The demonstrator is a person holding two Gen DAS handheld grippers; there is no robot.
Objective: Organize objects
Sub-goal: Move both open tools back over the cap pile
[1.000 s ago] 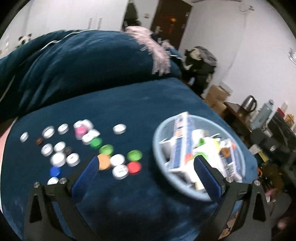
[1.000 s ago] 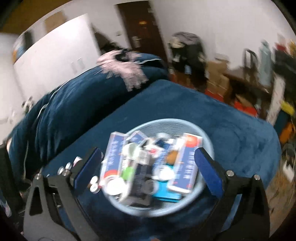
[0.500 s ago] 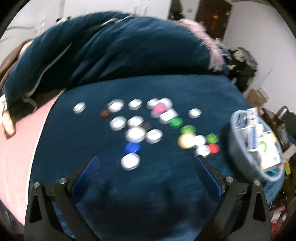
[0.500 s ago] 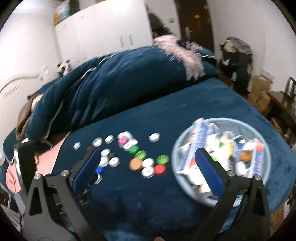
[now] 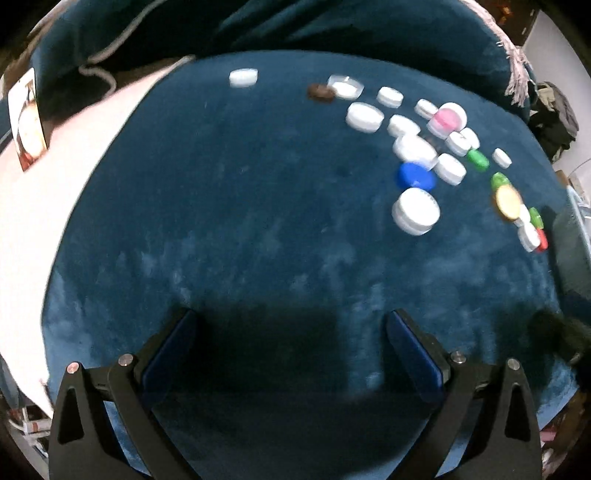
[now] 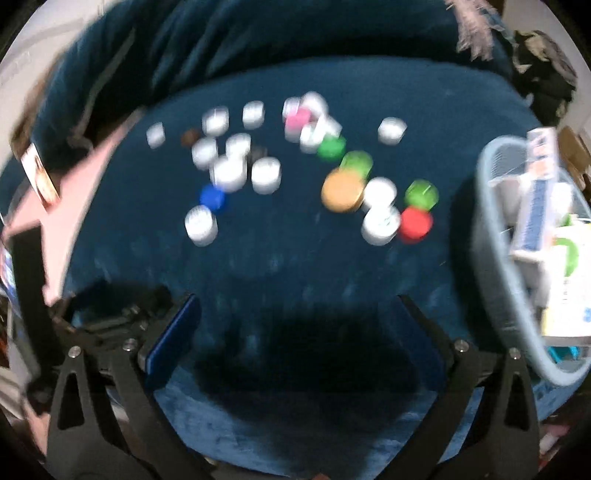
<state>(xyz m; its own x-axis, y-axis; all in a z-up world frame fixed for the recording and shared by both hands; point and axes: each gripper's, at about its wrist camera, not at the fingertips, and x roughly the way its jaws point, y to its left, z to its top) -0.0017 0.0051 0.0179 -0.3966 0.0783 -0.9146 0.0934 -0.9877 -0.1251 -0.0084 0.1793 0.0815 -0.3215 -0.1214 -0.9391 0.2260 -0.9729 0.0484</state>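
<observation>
Mostly white bottle caps [image 6: 266, 175] litter the blue blanket [image 5: 236, 206]; both claws [image 5: 291, 347] [image 6: 295, 332] gape empty.

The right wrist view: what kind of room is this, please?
Probably a bedroom: a dark blue plush blanket covers what looks like a bed, bunched blue bedding lies behind, and clothes are piled nearby.

Dark blue blanket [image 5: 258, 221]; red cap [image 6: 415, 223]; gold lid [image 6: 341, 192].

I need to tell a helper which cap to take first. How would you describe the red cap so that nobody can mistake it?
Find the basket at the right of the blue blanket. In the cluster of caps nearest to it, the red cap lies beside a white cap and before a green cap. It is the only red one.
</observation>
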